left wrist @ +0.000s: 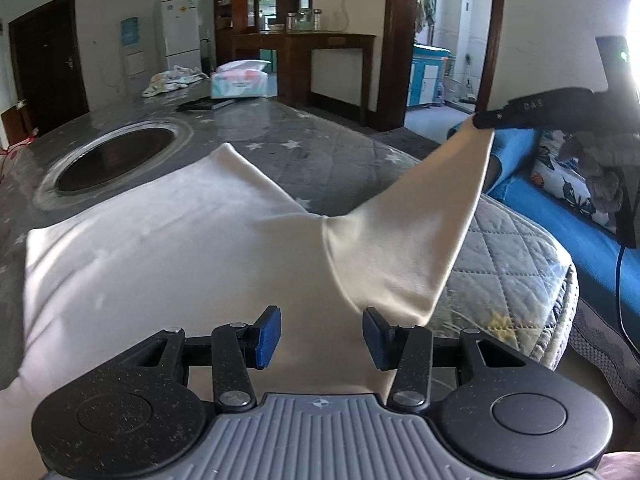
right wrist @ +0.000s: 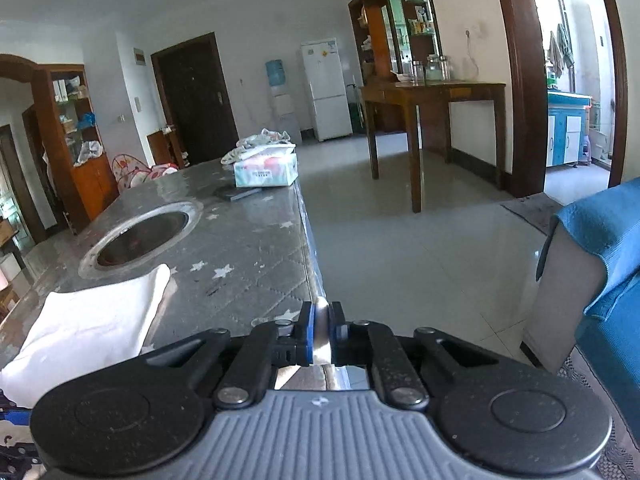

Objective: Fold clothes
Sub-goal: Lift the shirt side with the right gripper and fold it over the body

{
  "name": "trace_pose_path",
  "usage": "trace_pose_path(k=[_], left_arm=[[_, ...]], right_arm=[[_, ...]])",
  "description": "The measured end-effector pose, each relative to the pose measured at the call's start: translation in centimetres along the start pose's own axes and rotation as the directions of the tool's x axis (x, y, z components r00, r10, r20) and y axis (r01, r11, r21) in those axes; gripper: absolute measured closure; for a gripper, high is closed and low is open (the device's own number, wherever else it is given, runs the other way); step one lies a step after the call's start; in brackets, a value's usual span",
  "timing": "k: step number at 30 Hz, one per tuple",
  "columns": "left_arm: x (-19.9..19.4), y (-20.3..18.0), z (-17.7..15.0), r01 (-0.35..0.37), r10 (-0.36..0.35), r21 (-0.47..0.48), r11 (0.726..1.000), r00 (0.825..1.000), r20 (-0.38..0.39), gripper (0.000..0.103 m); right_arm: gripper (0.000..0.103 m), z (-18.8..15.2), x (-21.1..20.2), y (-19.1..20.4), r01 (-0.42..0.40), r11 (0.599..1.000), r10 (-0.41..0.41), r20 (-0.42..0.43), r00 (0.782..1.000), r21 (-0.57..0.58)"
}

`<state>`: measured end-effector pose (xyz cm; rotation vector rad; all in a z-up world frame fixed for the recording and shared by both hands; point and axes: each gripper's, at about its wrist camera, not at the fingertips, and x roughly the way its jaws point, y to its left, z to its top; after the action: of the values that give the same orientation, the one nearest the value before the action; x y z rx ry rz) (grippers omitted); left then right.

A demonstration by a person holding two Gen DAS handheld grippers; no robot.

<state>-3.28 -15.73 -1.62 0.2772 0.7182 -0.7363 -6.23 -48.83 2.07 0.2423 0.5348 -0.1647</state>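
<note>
A cream garment (left wrist: 160, 240) lies spread flat on the grey star-patterned quilted table (left wrist: 328, 152). One corner of it (left wrist: 420, 220) is pulled up and to the right, off the cloth. My right gripper (left wrist: 480, 122) is shut on the tip of that corner; in the right wrist view a strip of cream fabric (right wrist: 321, 340) is pinched between its blue pads, with the gripper (right wrist: 322, 332) above the table's right edge. My left gripper (left wrist: 322, 336) hovers over the near part of the garment, jaws apart and nothing pinched between them. The garment's flat part (right wrist: 88, 320) shows at lower left.
A round recess (left wrist: 116, 158) is set in the table beyond the garment. Farther back are a tissue box (left wrist: 239, 82), a dark flat item (left wrist: 202, 104) and a crumpled cloth (left wrist: 172, 78). A blue sofa (left wrist: 560, 216) stands right of the table edge. A wooden side table (right wrist: 432, 92) stands across the floor.
</note>
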Motion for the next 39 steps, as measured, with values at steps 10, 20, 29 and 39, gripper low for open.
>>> trace_pose_path(k=[10,20,29,39], left_arm=[[-0.5,-0.5,-0.1,0.027,-0.027,0.004,1.0,0.999,0.036,0.054],[-5.6,5.0,-2.1,-0.057,0.071,-0.123,0.991,0.991,0.115,0.049],[-8.7,9.7,-5.6,-0.134,0.169,-0.263,0.956,0.978,0.118,0.048],[-8.7,10.5,-6.2,-0.11,0.148,-0.287,0.952,0.982,0.116,0.045]], right_arm=[[0.097,1.9,-1.5,2.5,-0.023,0.997,0.025,0.029,0.999,-0.072],[0.098,4.3,-3.4,11.3,-0.151,0.95,0.166,0.032,0.986,-0.274],[0.1,3.0,-2.2,22.7,-0.341,0.834,0.34,-0.081,0.937,-0.433],[0.093,-1.6,2.9,21.0,-0.209,0.859,0.131,-0.194,0.972,-0.468]])
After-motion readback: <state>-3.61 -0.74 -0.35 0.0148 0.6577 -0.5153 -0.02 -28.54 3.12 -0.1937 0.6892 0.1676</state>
